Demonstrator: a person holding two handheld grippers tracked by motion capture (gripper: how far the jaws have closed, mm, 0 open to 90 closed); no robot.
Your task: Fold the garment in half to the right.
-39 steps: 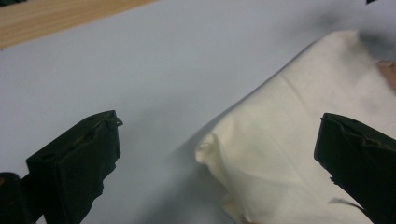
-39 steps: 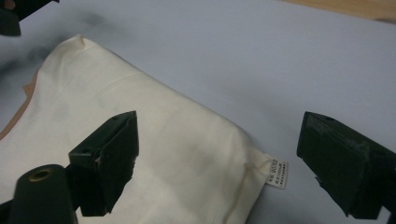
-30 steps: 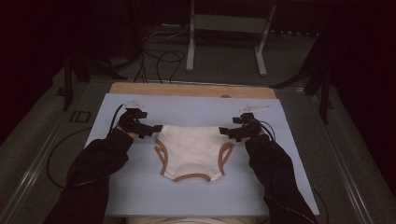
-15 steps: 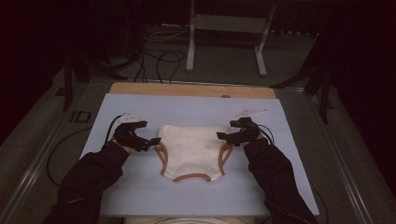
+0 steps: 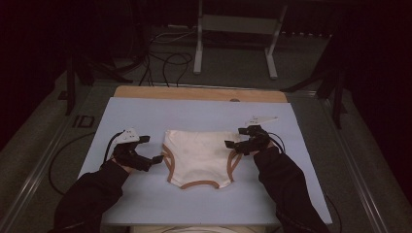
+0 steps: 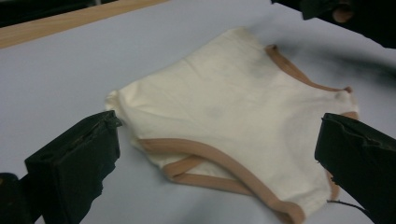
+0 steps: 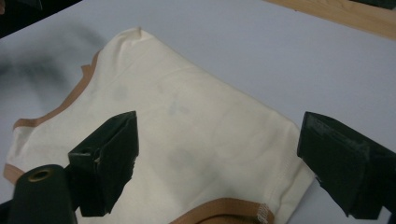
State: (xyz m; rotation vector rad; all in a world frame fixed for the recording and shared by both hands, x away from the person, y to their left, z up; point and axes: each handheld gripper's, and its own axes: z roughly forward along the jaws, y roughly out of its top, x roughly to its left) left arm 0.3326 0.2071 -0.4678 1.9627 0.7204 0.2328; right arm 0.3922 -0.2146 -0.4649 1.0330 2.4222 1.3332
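Cream underwear (image 5: 199,158) with tan trim lies flat in the middle of the pale blue mat (image 5: 204,116). My left gripper (image 5: 151,149) is open just left of its left leg hole, and in the left gripper view the underwear (image 6: 224,107) lies beyond the wide jaws of the left gripper (image 6: 218,130). My right gripper (image 5: 235,137) is open at the upper right corner of the waistband. In the right gripper view the underwear (image 7: 187,135) spreads between the jaws of the right gripper (image 7: 219,123), which grip nothing.
A wooden strip (image 5: 199,93) runs along the mat's far edge. Beyond the table stand white frame legs (image 5: 198,43), with cables (image 5: 165,60) on the floor. Metal rails (image 5: 34,179) border the table's sides. Bare mat surrounds the garment.
My left gripper has drawn back from the waistband's upper left corner toward the person, down to the leg hole. The right gripper has barely shifted. The underwear lies slightly narrower at the top.
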